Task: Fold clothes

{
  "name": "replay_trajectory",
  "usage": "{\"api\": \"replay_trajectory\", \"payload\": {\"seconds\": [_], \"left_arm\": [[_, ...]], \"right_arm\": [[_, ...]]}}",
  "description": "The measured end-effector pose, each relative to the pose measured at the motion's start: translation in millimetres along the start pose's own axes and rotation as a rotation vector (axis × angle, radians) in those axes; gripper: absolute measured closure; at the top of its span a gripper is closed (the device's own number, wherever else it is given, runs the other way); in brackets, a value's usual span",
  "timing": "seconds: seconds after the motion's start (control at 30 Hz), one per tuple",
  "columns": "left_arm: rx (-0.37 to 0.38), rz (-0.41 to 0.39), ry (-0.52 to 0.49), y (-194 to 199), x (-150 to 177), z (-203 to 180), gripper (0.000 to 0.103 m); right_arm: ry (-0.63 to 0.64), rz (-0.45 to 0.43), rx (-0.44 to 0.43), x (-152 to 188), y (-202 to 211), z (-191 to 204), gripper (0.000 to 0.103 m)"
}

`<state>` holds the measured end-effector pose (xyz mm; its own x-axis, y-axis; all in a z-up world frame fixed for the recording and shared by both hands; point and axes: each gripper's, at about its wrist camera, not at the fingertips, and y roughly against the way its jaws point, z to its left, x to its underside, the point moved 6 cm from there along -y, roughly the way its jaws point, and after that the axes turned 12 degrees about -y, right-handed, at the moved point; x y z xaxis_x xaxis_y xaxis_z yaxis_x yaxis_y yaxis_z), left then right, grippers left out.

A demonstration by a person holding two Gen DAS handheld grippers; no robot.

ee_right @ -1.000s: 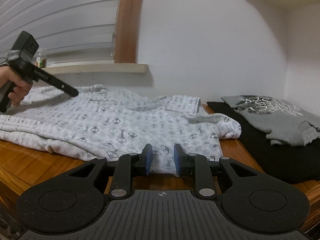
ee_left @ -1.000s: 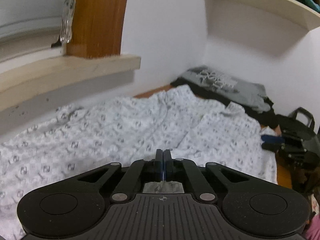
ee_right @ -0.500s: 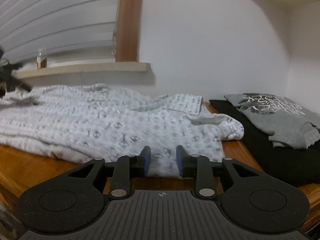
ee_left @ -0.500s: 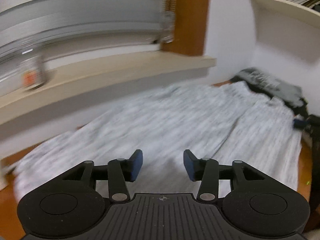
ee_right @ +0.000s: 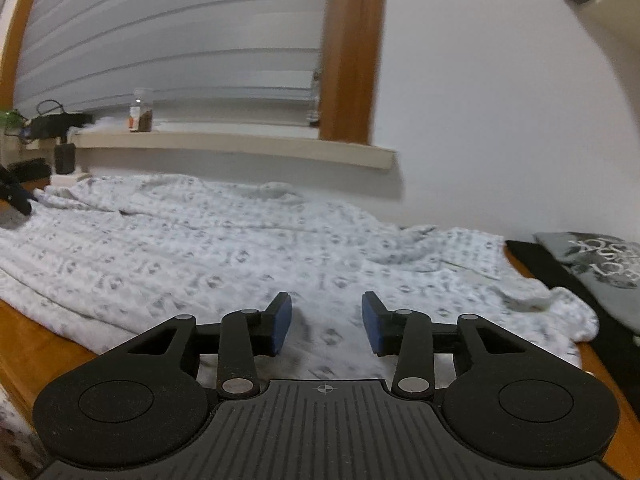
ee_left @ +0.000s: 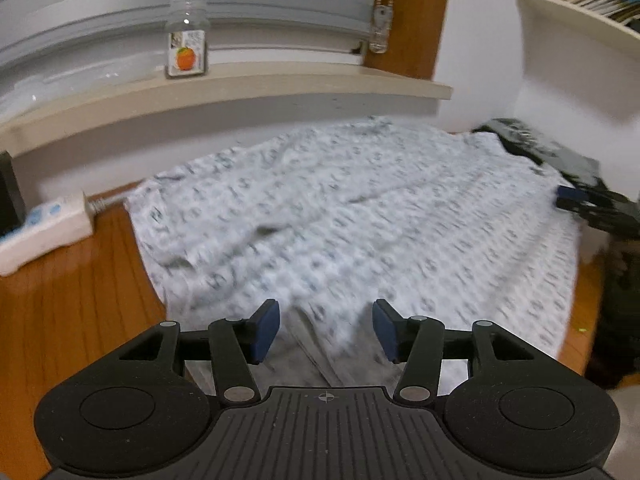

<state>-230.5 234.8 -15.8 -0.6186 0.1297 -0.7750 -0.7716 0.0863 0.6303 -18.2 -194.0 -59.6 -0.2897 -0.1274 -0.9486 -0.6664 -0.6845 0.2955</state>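
A white patterned garment (ee_left: 352,224) lies spread over the wooden table (ee_left: 76,304) below the window sill. It also fills the right wrist view (ee_right: 224,252). My left gripper (ee_left: 325,334) is open and empty, just above the garment's near left edge. My right gripper (ee_right: 326,326) is open and empty, low over the garment's near edge on the right side. The right gripper shows at the far right of the left wrist view (ee_left: 592,204). The left gripper shows at the far left of the right wrist view (ee_right: 16,200).
A grey printed shirt on black clothes (ee_right: 592,264) lies to the right of the garment. A white power strip (ee_left: 44,228) sits on the table at the left. A jar with an orange label (ee_left: 187,40) stands on the sill (ee_left: 240,88). A bookshelf (ee_left: 580,8) hangs upper right.
My left gripper has opened and let go of the garment, then pulled back to the left end. My right gripper has opened wider and moved over the cloth.
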Motion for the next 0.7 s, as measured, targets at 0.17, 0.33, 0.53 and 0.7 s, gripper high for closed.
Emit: {"api": "replay_trajectory", "payload": {"seconds": [0.17, 0.33, 0.53, 0.7], "left_arm": [[-0.009, -0.059, 0.019, 3.6, -2.7, 0.2, 0.096], [-0.078, -0.147, 0.085, 19.1, -13.1, 14.0, 0.095], [-0.139, -0.080, 0.095, 31.8, 11.7, 1.3, 0.056], [-0.149, -0.107, 0.097, 62.2, 28.7, -30.9, 0.041]], "right_arm": [[0.024, 0.026, -0.033, -0.2, -8.2, 12.2, 0.062], [0.032, 0.074, -0.028, 2.0, -14.2, 13.4, 0.062], [0.060, 0.099, 0.002, 3.8, -18.7, 16.7, 0.061], [0.051, 0.095, 0.007, 4.1, -19.9, 16.2, 0.060]]}}
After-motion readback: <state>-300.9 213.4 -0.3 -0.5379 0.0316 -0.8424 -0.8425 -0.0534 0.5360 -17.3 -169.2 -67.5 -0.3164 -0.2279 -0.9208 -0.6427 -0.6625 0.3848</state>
